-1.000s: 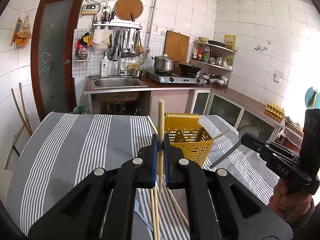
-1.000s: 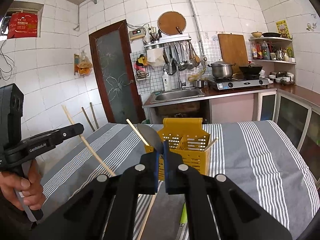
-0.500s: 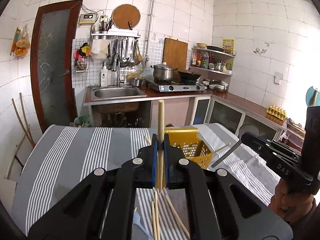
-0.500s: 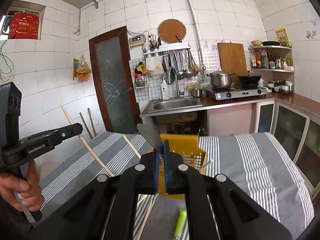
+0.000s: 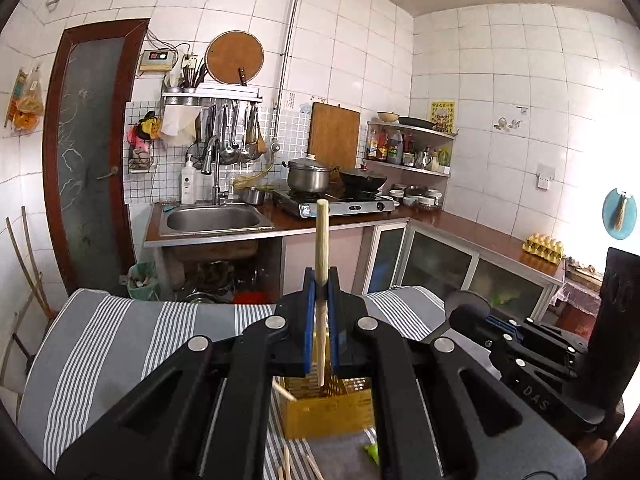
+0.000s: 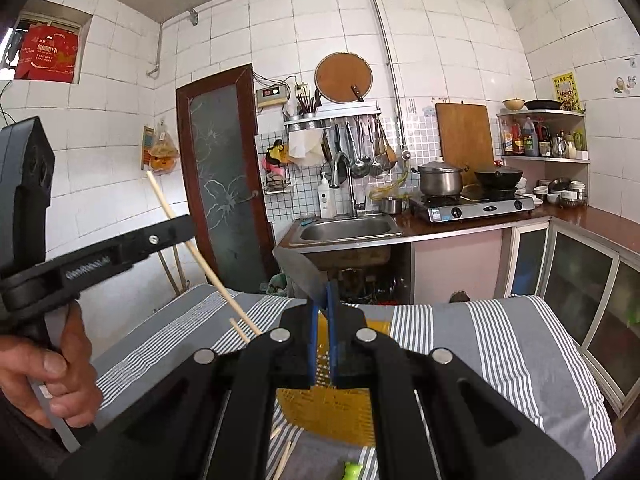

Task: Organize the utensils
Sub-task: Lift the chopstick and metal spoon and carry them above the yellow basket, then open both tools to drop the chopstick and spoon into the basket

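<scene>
Yellow basket (image 5: 328, 408) below both shut fingers, left (image 5: 321, 312) on chopstick (image 5: 322, 240), right (image 6: 321, 312) on knife (image 6: 298, 272).

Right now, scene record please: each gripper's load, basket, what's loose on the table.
left gripper: jaws shut on chopstick, held upright above the basket
right gripper: jaws shut on a flat metal utensil, its type unclear
basket: yellow, perforated, on the striped tablecloth, below both grippers
loose on table: more chopsticks, a green item near the basket
</scene>
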Motion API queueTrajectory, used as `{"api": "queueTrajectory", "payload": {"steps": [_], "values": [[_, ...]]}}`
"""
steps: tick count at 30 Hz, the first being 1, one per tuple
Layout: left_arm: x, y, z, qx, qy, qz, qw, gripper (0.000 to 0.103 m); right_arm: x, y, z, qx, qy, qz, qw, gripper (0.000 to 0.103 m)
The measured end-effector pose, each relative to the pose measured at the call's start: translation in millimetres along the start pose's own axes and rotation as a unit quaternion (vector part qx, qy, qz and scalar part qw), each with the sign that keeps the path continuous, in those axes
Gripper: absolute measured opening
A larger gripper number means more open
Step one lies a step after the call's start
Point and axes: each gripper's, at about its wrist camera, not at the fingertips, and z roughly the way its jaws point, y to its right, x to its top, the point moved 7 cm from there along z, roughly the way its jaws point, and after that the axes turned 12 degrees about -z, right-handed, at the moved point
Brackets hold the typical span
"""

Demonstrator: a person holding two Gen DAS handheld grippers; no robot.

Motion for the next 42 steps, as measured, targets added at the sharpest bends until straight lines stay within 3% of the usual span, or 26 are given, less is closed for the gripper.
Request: {"api": "queueTrajectory", "payload": {"steps": [21, 22, 23, 24, 25, 26, 33, 42], "values": [[-40.7, -35.6, 104.0, 0.049, -0.081, 0.007, 0.9954, 0.005, -32.3, 24.4, 63.8, -0.005, -0.067, 0.03, 0.997, 0.006], [-43.7, -38.0, 107.7, 0.053, -0.086, 0.006, 0.9949, 0.006, -35.7, 25.6, 68.7, -0.01, -0.08, 0.028, 0.996, 0.006], [-47.6, -41.0, 112.5, 0.055, -0.092, 0.003, 0.9942, 0.016, -40.1, 28.6, 73.9, -0.017, -0.093, 0.029, 0.995, 0.006], [-49.4, -42.0, 114.2, 0.054, -0.094, 0.001, 0.994, 0.023, -43.3, 31.4, 77.4, -0.022, -0.102, 0.033, 0.994, 0.011], [-51.7, -44.0, 116.6, 0.053, -0.099, -0.002, 0.9936, 0.023, -44.8, 33.4, 78.7, -0.025, -0.106, 0.035, 0.993, 0.022], [-52.7, -45.8, 117.4, 0.052, -0.102, -0.005, 0.9934, 0.023, -45.5, 36.8, 78.4, -0.028, -0.105, 0.042, 0.993, 0.026], [-42.2, -50.4, 98.4, 0.051, -0.082, -0.005, 0.9953, 0.023, -33.1, 47.0, 58.6, -0.041, -0.074, 0.045, 0.995, 0.028], [-38.1, -77.8, 29.4, 0.087, -0.061, 0.01, 0.9943, 0.025, -33.5, 55.1, 2.6, -0.065, -0.056, 0.037, 0.996, 0.029]]}}
